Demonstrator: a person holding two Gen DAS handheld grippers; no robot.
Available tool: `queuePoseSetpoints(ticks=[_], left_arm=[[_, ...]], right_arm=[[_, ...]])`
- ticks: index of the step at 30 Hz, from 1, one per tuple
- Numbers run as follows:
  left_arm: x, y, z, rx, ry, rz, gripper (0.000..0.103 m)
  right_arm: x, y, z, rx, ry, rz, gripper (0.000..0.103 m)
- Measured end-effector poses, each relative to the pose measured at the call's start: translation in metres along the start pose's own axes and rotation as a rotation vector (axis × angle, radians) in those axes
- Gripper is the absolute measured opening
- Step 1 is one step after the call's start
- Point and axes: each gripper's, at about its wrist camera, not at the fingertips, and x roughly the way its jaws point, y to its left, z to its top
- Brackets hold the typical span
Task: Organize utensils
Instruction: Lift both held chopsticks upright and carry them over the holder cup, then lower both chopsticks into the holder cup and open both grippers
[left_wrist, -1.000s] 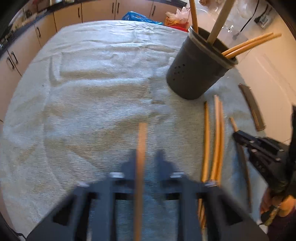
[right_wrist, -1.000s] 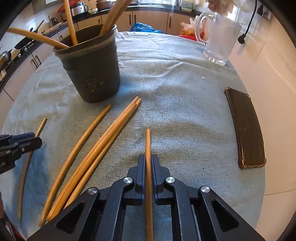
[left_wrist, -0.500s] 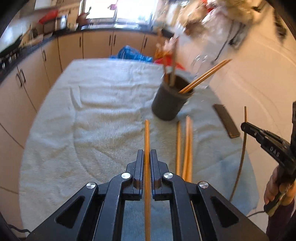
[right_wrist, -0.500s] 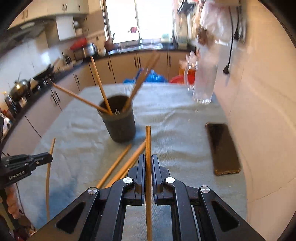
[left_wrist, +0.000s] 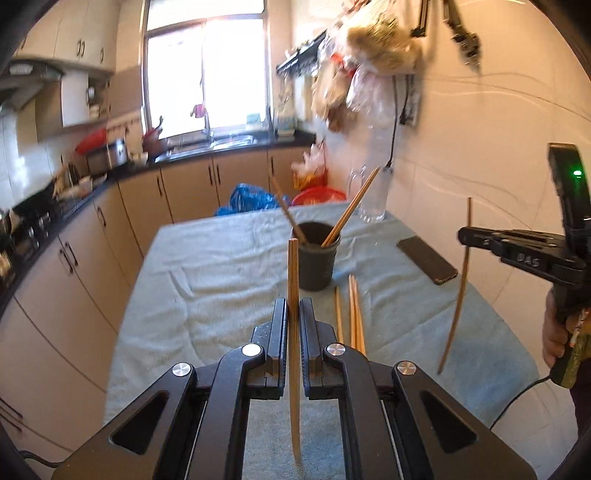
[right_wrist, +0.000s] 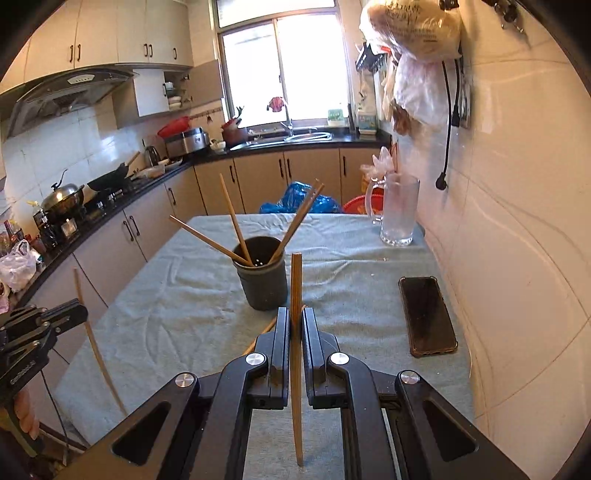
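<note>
My left gripper is shut on a wooden chopstick and holds it upright, well above the towel. My right gripper is shut on another chopstick, also upright and raised. Each gripper shows in the other's view: the right one with its stick, the left one with its stick. A dark grey utensil holder with several chopsticks in it stands mid-table, ahead of both grippers; it also shows in the left wrist view. Three loose chopsticks lie on the towel just in front of the holder.
A grey-green towel covers the table. A black phone lies at the right, near the tiled wall. A glass mug stands at the far right corner. Kitchen cabinets and a counter run along the left and back.
Both grippers have lifted up and back from the towel, each carrying its chopstick, which now stands more upright. The holder looks smaller and farther away.
</note>
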Motion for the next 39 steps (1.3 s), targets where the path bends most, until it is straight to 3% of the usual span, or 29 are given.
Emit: queuePoseSetpoints(ticks=[10,26,39], left_arm=[[-0.014,0.002,0.012,-0.081,-0.012,-0.074,0.006],[-0.031,-0.013,0.015,-0.034,-0.048,-0.094,0.006],[-0.018,-0.018,0.042,-0.019,-0.042,-0.107,0.006]], right_arm=[[-0.021,0.013,0.0,-0.035,-0.062,-0.001,0.007],[-0.027,0.018,0.001,-0.044,-0.092,0.021,0.007],[-0.022,0.018,0.01,-0.033,-0.091,0.03,0.007]])
